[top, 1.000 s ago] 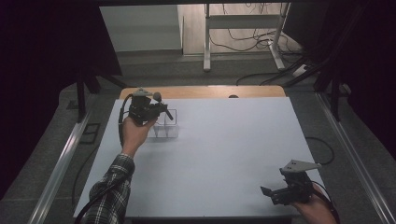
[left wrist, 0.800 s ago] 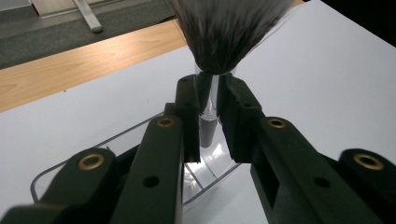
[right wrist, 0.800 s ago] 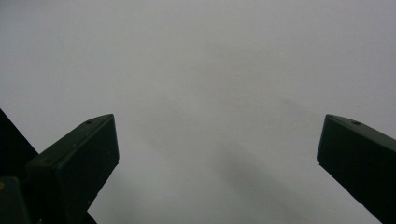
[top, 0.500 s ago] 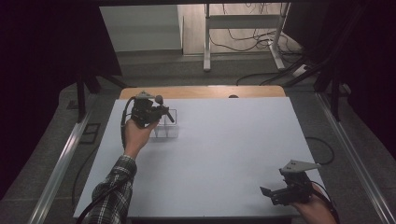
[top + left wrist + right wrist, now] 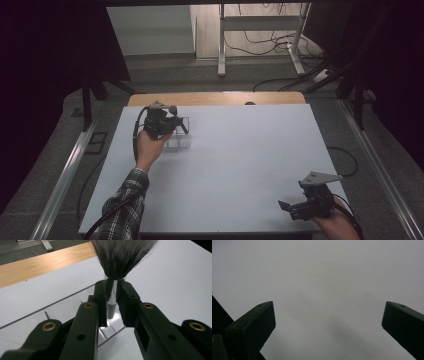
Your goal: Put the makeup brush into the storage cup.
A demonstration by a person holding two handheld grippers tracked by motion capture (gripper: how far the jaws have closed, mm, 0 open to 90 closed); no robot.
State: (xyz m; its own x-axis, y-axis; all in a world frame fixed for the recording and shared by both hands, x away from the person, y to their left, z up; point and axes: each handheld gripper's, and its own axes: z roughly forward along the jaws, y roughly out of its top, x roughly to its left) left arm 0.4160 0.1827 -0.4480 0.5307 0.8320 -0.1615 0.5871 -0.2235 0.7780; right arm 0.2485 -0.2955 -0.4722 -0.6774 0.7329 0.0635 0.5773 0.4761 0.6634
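Left gripper [image 5: 111, 297] is clamped on the makeup brush [image 5: 117, 262] handle, held bristles-up over the clear plastic organizer [image 5: 181, 139] at the table's [image 5: 240, 170] far left, while the right gripper [image 5: 328, 322] is held open

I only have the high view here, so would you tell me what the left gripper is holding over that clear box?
Observer: The left gripper is shut on a makeup brush, clamped on its clear handle just below the dark bristles.
Operator: Thank you. Which way does the brush point?
Observer: Handle end down, into a compartment of the clear organiser.
Operator: And the right gripper?
Observer: The right gripper is open, with bare white table between its jaws.
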